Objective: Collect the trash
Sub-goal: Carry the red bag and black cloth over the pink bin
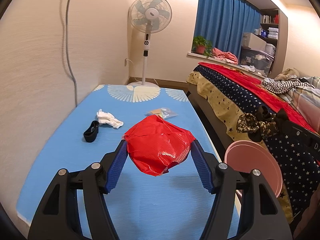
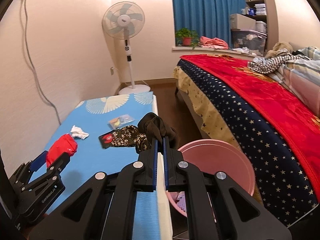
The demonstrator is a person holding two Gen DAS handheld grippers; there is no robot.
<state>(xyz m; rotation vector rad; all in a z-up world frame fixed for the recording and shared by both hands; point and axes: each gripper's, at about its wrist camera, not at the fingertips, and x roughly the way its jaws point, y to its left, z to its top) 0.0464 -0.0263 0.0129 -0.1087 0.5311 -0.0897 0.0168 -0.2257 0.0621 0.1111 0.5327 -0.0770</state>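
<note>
1. Left claw [image 1: 159,154]: crumpled red plastic bag [image 1: 160,148] is clamped between the blue ribbed pads and held clear above the blue-covered counter [image 1: 60,150].
2. Right claw [image 2: 160,142]: nearly closed, pinching a dark bundle of floral and brown fabric [image 2: 148,134], carried beside the round pink plastic bin [image 2: 220,160] on the floor by the counter.
3. Bag is judged light, thin, slippery and crushable; a mid-bulk pinch is preferred.
4. Fabric is judged soft and limp, with trailing ends expected.
5. Crumpled white tissue [image 1: 109,119], black elastic band [image 1: 91,131] and small clear packet [image 1: 163,113] are left on the counter; folds or edges are to be pinched.
</note>
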